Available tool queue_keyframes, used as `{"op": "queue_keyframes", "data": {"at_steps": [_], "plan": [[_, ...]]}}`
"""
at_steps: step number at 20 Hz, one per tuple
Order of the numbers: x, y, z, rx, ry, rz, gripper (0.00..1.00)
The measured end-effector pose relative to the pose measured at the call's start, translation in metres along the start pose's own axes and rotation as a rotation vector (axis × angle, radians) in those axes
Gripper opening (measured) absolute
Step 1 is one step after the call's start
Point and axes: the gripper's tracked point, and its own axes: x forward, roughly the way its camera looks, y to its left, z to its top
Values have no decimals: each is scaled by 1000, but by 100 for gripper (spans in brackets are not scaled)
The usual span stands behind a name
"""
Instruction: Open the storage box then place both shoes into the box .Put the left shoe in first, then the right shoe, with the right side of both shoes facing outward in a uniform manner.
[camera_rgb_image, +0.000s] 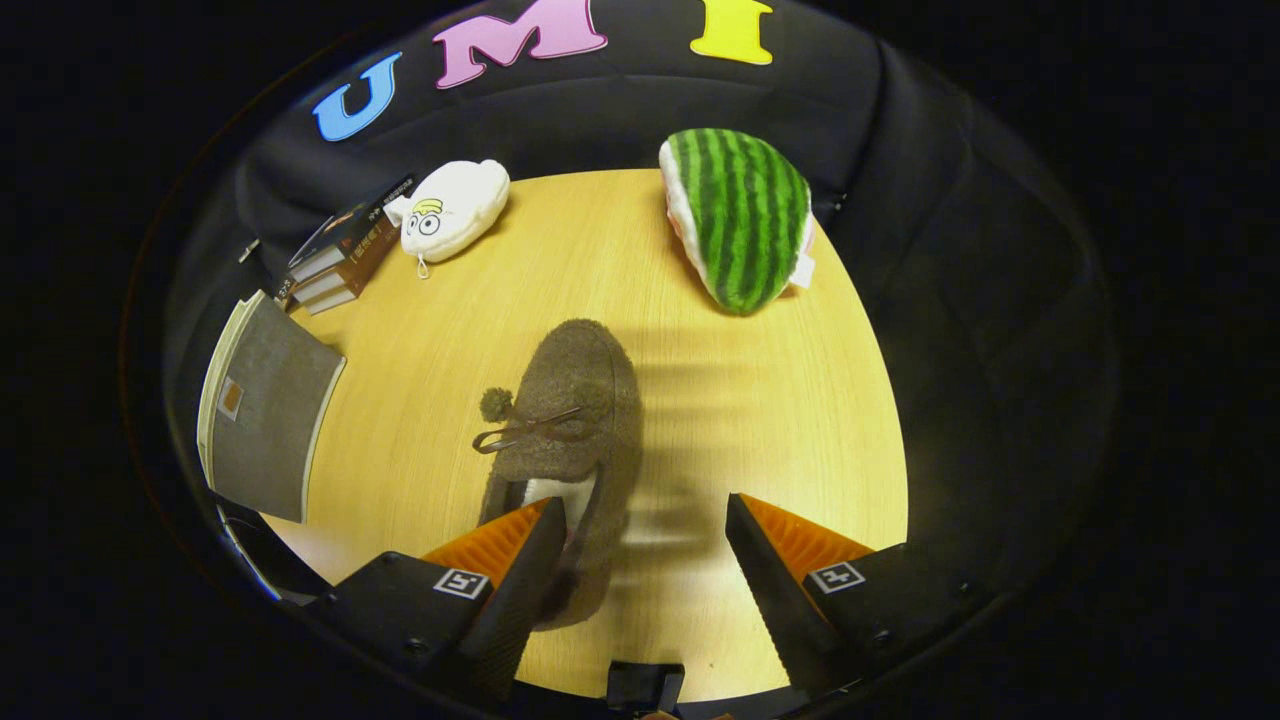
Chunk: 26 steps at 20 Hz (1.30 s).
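A brown fuzzy shoe (575, 400) with a bow and a pompom lies on the wooden table (740, 440), toe pointing away from me. Its heel end lies under my left finger (520, 560), whose tip overlaps the shoe's opening. My gripper (640, 530) is open, fingers wide apart, and the right finger (770, 570) stands over bare table. Nothing is pressed between the fingers. The storage box (265, 410), grey with a pale rim, stands at the table's left edge, left of the shoe.
A watermelon-shaped plush (740, 215) lies at the far right of the table. A white plush with cartoon eyes (452, 210) lies at the far left beside a stack of books (345, 260). Black cloth walls surround the table.
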Motion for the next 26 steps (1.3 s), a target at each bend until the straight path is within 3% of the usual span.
{"op": "queue_keyframes", "data": {"at_steps": [6,8,10,11,13,15,17,19,26], "plan": [[34,8,4,89,50,52,98],[39,10,2,111,63,58,90],[42,17,2,155,74,79,69],[43,23,1,181,91,94,52],[45,23,1,209,108,82,30],[43,19,1,213,108,74,29],[43,18,2,207,100,68,12],[40,19,4,203,85,54,7],[-28,76,35,330,-32,63,7]]}}
